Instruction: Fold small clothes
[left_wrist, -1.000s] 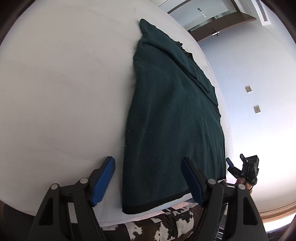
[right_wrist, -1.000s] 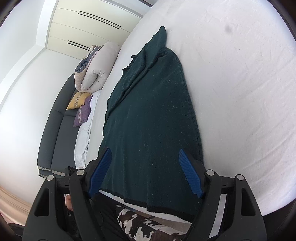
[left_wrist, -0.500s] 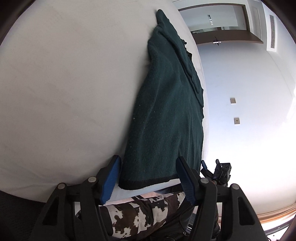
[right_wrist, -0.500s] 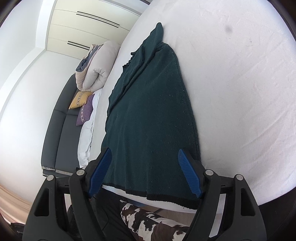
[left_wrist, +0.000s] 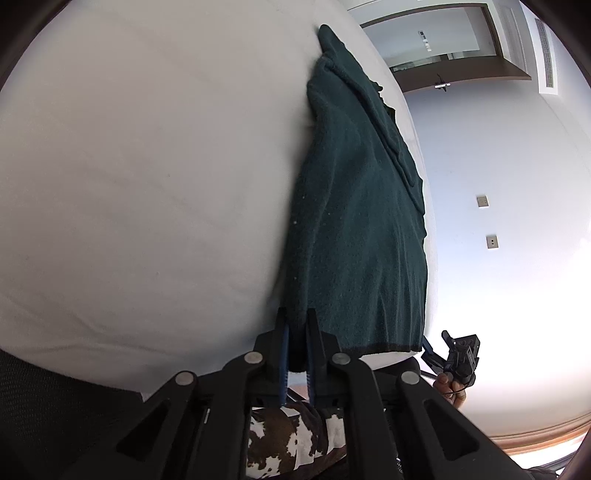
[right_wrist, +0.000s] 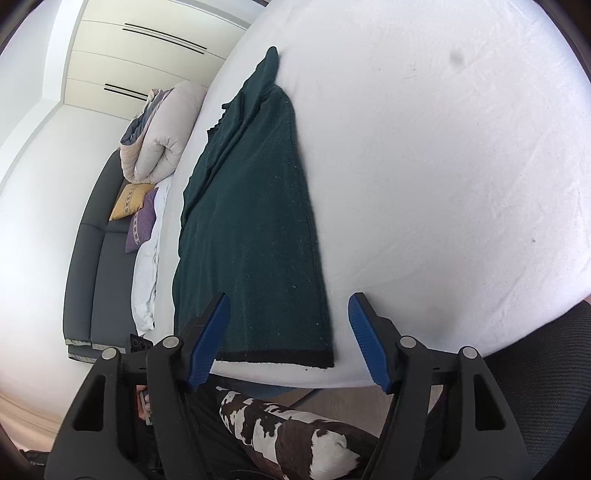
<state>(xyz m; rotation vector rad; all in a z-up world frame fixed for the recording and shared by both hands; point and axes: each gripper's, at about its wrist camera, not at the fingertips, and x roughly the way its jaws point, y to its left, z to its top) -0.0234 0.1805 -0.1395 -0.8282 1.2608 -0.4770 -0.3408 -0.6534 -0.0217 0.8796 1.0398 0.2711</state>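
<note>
The left claw (left_wrist: 295, 325) has just clamped the green garment's (left_wrist: 354, 221) hem corner at 6 o'clock, ready for folding. The right claw (right_wrist: 290, 332), half wide and just narrowing, straddles the opposite corner on the bed (right_wrist: 443, 184) without gripping.

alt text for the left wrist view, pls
The left gripper has just closed and is shut on the near left corner of a dark green garment lying lengthwise on a white bed. The garment's black hem sits at the bed's near edge, with the right gripper at its other corner.

White bed (right_wrist: 443, 184), sheet faintly creased. Dark green garment (right_wrist: 255, 240) lies lengthwise near its edge, possibly folded double.
</note>
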